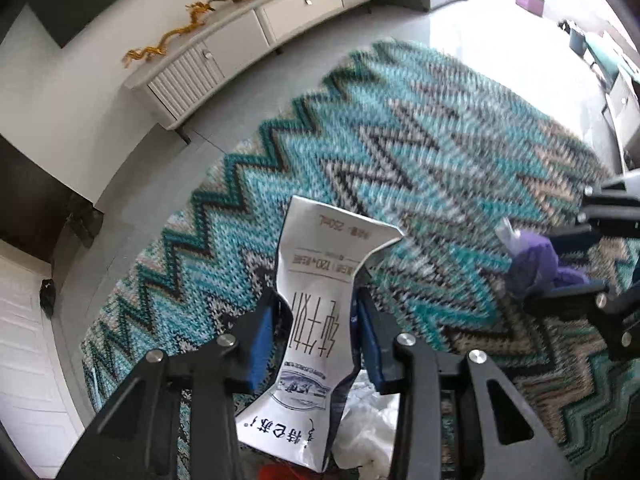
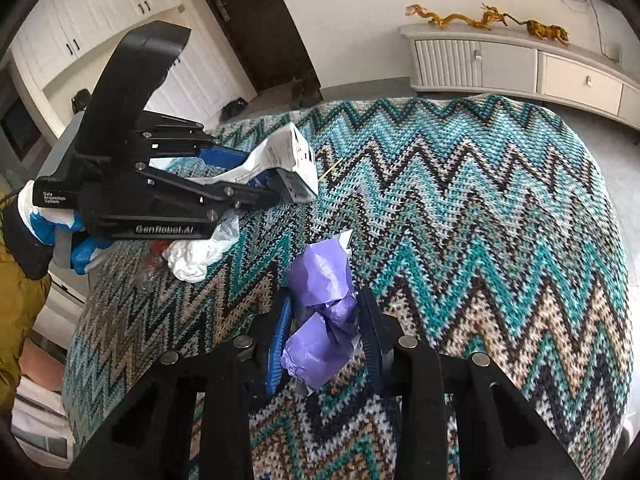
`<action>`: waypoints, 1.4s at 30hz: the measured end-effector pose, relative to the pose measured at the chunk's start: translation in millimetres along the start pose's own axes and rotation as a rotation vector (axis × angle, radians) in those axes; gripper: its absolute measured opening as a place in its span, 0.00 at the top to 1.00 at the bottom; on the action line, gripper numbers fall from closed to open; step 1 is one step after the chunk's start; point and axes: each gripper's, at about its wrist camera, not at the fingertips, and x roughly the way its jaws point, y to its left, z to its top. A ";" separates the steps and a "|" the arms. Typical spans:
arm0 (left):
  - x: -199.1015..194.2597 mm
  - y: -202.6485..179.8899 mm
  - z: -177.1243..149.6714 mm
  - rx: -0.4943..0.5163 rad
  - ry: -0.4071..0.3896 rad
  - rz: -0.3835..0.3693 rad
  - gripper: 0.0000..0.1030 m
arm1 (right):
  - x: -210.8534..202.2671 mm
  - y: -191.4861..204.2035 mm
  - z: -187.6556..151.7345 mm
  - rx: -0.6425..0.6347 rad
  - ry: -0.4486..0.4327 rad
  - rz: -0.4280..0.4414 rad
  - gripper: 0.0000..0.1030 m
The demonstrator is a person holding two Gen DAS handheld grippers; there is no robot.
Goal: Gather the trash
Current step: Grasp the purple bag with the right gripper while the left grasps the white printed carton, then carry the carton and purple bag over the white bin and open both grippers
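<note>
A zigzag-patterned rug (image 2: 460, 200) is covering the surface, with a white cabinet (image 2: 520, 68) standing behind it at 1 o'clock in the right wrist view. The left gripper (image 1: 316, 320) is pinching a crushed milk carton (image 1: 320, 280) at its narrowed waist, probably so it does not slip. The right gripper (image 2: 324, 332) is squeezing a crumpled purple paper (image 2: 324, 300) between its pads. A white tissue (image 2: 200, 252) is lying at 9 o'clock, not yet collected.
</note>
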 end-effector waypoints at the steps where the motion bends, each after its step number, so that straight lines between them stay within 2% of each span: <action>1: -7.8 -0.9 0.7 -0.018 -0.020 -0.009 0.64 | -4.2 -1.9 -2.7 0.002 -0.007 0.001 0.68; 7: -55.1 -5.7 1.4 -0.097 -0.113 -0.008 0.64 | -50.5 -12.2 -24.1 0.030 -0.072 -0.012 0.68; 11: -95.9 -3.0 1.9 -0.136 -0.165 0.049 0.64 | -84.8 -20.7 -43.3 0.051 -0.109 -0.032 0.68; 15: -126.5 -7.5 -2.3 -0.150 -0.187 0.072 0.65 | -117.1 -32.0 -67.4 0.072 -0.141 -0.062 0.68; 21: -144.7 -50.2 0.0 -0.125 -0.176 0.075 0.64 | -164.2 -62.6 -113.1 0.154 -0.189 -0.143 0.68; 25: -140.9 -91.7 16.3 -0.119 -0.167 0.011 0.64 | -189.5 -96.4 -151.1 0.258 -0.199 -0.199 0.68; 32: -121.4 -201.3 65.1 -0.034 -0.146 -0.199 0.64 | -235.7 -174.1 -227.8 0.456 -0.205 -0.323 0.68; 37: -102.5 -281.2 94.4 0.042 -0.119 -0.278 0.64 | -251.8 -215.7 -262.6 0.544 -0.200 -0.385 0.68; 40: -89.7 -317.8 108.9 0.075 -0.097 -0.286 0.64 | -257.7 -240.6 -276.0 0.582 -0.191 -0.415 0.68; 42: -79.9 -340.3 119.6 0.077 -0.076 -0.317 0.64 | -259.2 -255.9 -282.4 0.606 -0.189 -0.426 0.68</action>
